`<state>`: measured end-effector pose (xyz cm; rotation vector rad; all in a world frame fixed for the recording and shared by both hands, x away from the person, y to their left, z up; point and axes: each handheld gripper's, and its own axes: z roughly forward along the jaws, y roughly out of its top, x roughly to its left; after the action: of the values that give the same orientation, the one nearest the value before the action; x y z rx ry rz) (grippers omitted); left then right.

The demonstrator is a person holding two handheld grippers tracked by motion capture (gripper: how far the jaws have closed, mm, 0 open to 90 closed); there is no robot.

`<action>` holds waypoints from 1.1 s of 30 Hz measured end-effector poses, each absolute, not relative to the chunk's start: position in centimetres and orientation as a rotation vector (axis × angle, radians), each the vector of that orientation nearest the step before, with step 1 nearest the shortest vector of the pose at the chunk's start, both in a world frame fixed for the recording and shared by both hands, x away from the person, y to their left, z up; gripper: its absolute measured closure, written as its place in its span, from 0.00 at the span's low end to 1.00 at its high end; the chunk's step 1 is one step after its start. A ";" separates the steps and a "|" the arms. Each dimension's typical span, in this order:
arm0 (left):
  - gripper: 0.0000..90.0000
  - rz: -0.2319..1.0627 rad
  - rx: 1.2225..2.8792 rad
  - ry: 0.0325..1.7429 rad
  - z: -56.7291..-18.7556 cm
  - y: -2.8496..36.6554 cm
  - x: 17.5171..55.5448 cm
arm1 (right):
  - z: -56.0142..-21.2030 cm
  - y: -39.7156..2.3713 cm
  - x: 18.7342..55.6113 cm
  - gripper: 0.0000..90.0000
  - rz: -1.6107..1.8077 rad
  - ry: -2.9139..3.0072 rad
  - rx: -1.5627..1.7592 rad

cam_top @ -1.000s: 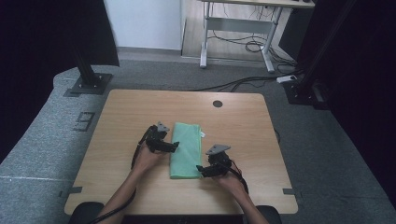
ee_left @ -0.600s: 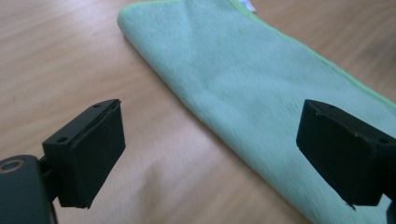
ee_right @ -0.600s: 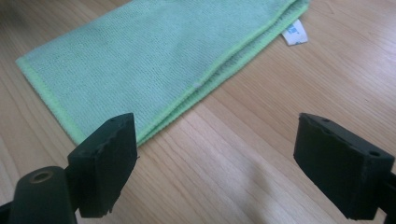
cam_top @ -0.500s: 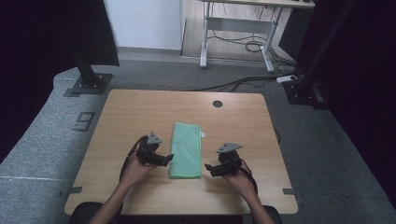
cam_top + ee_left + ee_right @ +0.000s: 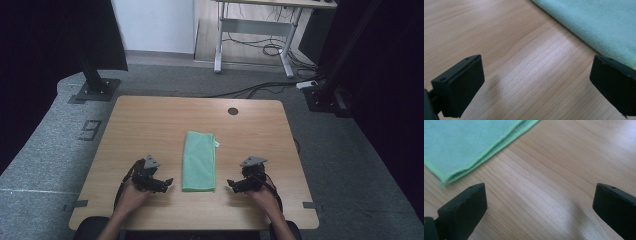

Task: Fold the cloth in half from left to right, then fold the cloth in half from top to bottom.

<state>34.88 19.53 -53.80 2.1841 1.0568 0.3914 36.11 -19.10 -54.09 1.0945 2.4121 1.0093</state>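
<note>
1. A folded green cloth (image 5: 199,161) lies flat on the wooden table (image 5: 150,125), a long narrow strip between the two hand-held grippers, touching neither.
2. The left gripper (image 5: 162,184) sits just beside the cloth's near corner, jaws spread wide after just opening, bare wood alone between them; the cloth's edge lies just ahead of its outer jaw.
3. The right gripper (image 5: 234,184) stands on the opposite side, a little farther off, jaws likewise just opened and empty; the cloth's layered corner (image 5: 445,178) lies ahead of it, beyond one jaw.
4. The fold appears finished, so the step in hand is likely a clean withdrawal.
5. Done well: keep both pairs of jaws apart, draw each gripper outward from the cloth, and avoid brushing the stacked edges, which could slip.
</note>
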 end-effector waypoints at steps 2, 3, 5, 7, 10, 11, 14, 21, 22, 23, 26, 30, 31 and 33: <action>0.00 0.381 2.187 1.064 -54.2 19.5 35.0 | -54.4 -19.3 36.1 0.00 1.001 2.406 1.104; 0.00 0.383 2.197 1.063 -54.3 19.5 35.0 | -54.6 -19.4 36.1 0.00 0.997 2.404 1.107; 0.00 0.396 2.217 1.063 -54.7 19.3 35.0 | -54.9 -19.6 36.2 0.00 0.997 2.403 1.111; 0.00 0.397 2.221 1.063 -54.9 19.2 35.0 | -55.2 -19.7 36.2 0.00 0.990 2.400 1.113; 0.00 0.394 2.221 1.061 -54.9 19.3 35.0 | -55.5 -19.8 36.3 0.00 0.993 2.401 1.112; 0.00 0.393 2.221 1.062 -54.9 19.3 35.0 | -55.5 -19.8 36.2 0.00 0.995 2.398 1.113; 0.00 0.391 2.223 1.060 -54.9 19.3 35.0 | -55.6 -19.8 36.2 0.00 1.006 2.391 1.109; 0.00 0.390 2.222 1.064 -54.9 19.3 35.0 | -55.7 -19.8 36.1 0.00 1.008 2.388 1.107; 0.00 0.392 2.222 1.065 -54.9 19.2 35.0 | -55.7 -19.8 36.1 0.00 1.008 2.388 1.107; 0.00 0.393 2.221 1.065 -54.9 19.2 35.0 | -55.7 -19.8 36.1 0.00 1.008 2.388 1.108; 0.00 0.397 2.219 1.076 -54.9 19.2 34.9 | -55.7 -19.8 36.1 0.00 1.009 2.388 1.105; 0.00 0.403 2.209 1.093 -54.9 19.1 34.8 | -55.7 -19.8 36.1 0.00 1.008 2.387 1.107; 0.00 0.403 2.209 1.093 -54.9 19.1 34.8 | -55.7 -19.8 36.1 0.00 1.008 2.387 1.107; 0.00 0.403 2.208 1.094 -54.9 19.1 34.9 | -55.7 -19.8 36.1 0.00 1.008 2.387 1.108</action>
<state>34.85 19.08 -54.92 2.2078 1.0944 0.4032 36.12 -19.76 -55.67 1.1084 2.3867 1.0075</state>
